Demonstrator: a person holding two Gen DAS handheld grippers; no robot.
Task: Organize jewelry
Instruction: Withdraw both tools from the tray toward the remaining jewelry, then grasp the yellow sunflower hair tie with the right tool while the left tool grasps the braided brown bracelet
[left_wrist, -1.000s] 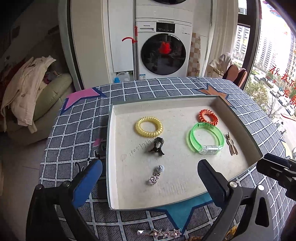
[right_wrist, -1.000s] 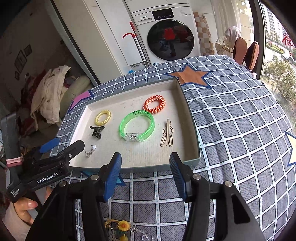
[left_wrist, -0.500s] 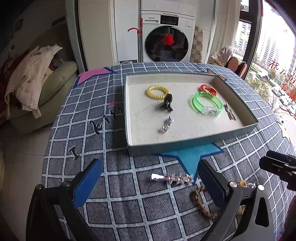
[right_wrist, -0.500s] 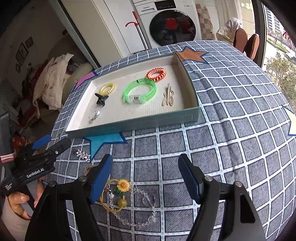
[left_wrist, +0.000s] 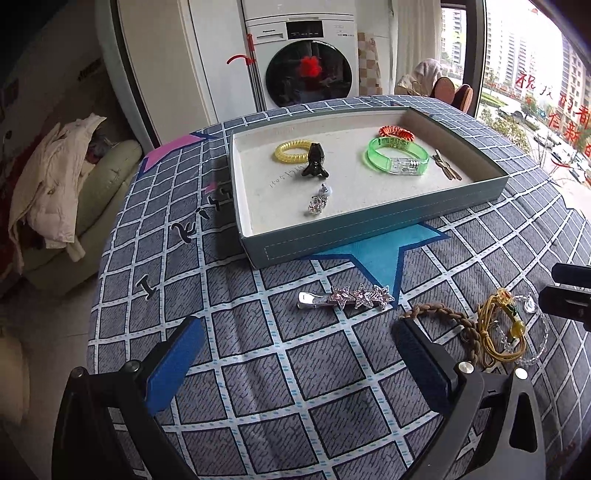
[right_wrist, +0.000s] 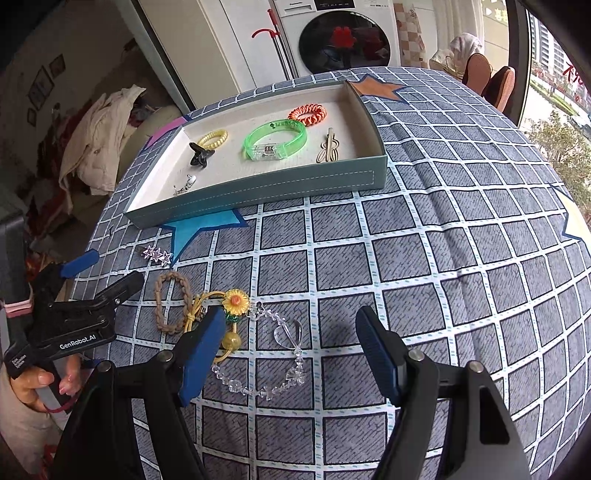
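Note:
My left gripper (left_wrist: 299, 332) is open above the checked cloth, just short of a silver star hair clip (left_wrist: 347, 297). My right gripper (right_wrist: 291, 317) is open too, low over a clear bead bracelet (right_wrist: 280, 354) that lies between its fingers untouched. Its left finger overlaps a yellow sunflower tie (right_wrist: 234, 302). A brown braided band (right_wrist: 171, 302) lies beside that. Further back the teal tray (left_wrist: 369, 229) holds a green bracelet (left_wrist: 397, 157), yellow coil tie (left_wrist: 291, 150), orange coil tie (left_wrist: 396, 132), black claw clip (left_wrist: 314, 165), wooden clip (left_wrist: 447, 170) and crystal earring (left_wrist: 319, 201).
The round table's edge (left_wrist: 107, 258) falls away at the left towards a sofa with a pale jacket (left_wrist: 48, 184). A washing machine (left_wrist: 308, 62) stands behind the table. A hand (right_wrist: 40, 384) holds the left gripper's handle at the left of the right wrist view.
Both grippers drew back from above the tray and sank to the cloth in front of it. The loose pieces came into view. The right jaws spread wider.

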